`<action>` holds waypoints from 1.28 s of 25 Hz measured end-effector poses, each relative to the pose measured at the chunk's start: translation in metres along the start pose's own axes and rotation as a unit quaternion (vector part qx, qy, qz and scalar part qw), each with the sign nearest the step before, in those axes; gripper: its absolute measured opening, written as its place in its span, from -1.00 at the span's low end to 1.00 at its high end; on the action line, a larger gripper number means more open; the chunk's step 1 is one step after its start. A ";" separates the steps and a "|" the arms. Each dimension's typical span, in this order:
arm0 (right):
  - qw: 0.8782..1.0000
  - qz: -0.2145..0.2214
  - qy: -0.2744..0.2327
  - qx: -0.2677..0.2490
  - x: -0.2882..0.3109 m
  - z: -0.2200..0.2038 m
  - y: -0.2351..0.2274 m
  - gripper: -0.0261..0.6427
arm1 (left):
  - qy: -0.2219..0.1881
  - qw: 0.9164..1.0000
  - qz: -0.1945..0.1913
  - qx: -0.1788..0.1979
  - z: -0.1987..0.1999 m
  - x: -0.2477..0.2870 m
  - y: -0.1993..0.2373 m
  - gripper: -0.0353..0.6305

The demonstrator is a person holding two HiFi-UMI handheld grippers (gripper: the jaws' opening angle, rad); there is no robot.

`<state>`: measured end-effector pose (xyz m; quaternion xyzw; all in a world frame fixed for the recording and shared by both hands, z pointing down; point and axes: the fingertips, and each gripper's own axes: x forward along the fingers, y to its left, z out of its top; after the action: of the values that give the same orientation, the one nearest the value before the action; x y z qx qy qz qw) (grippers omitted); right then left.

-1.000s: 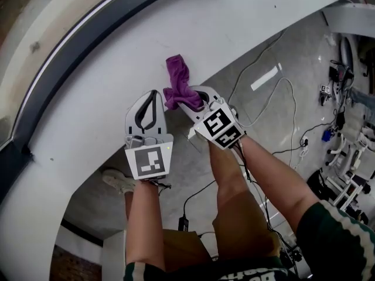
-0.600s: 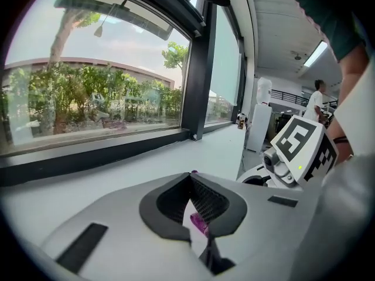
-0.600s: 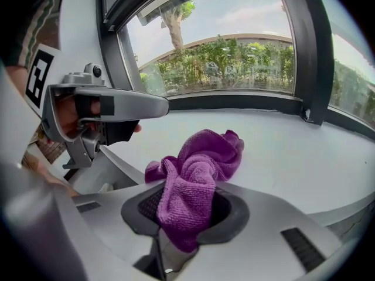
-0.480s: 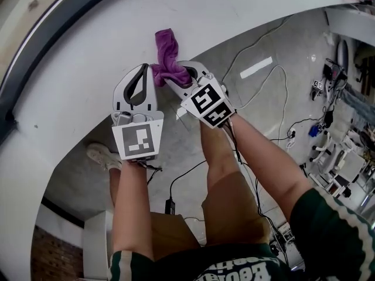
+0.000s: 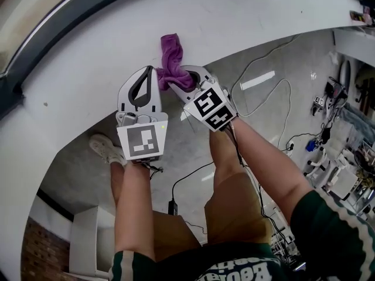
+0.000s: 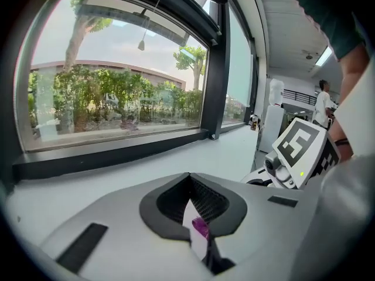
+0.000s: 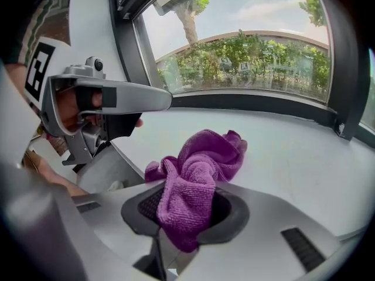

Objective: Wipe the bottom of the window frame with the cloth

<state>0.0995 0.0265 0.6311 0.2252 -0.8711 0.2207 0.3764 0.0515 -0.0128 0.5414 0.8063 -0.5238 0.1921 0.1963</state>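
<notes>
Right gripper (image 7: 186, 214) clamps the purple cloth (image 7: 205, 157) by 1 bunched fold; left gripper (image 6: 196, 215) is pinched together, empty. Window frame (image 7: 252, 101) lies at 12 o'clock, and a dragging wipe could tug the cloth loose.

Sill (image 5: 76, 92): bare, open toward 10 and 2 o'clock.
Window frame (image 6: 117, 155): dark bar closing off 11 to 12 o'clock.
Left gripper (image 5: 146, 70): just beside cloth (image 5: 171, 57), at its 9 o'clock.

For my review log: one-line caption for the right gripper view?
Clamped in the right gripper, the purple cloth lies on the white sill below the window frame.
</notes>
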 end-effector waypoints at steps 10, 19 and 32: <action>0.999 0.029 0.010 -0.030 0.037 0.035 0.055 -0.54 | -0.001 0.999 0.048 -0.022 -0.015 -0.051 0.070 -0.88; 0.997 0.056 0.021 -0.052 0.061 0.050 0.094 -0.54 | 0.004 0.996 0.079 -0.039 -0.029 -0.081 0.107 -0.88; 0.993 0.087 0.029 -0.080 0.094 0.075 0.140 -0.54 | 0.001 0.991 0.111 -0.068 -0.044 -0.117 0.150 -0.88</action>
<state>-0.0780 0.0759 0.6256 0.1114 -0.8907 0.1891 0.3981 -0.1353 0.0436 0.5356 0.7278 -0.6219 0.1768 0.2288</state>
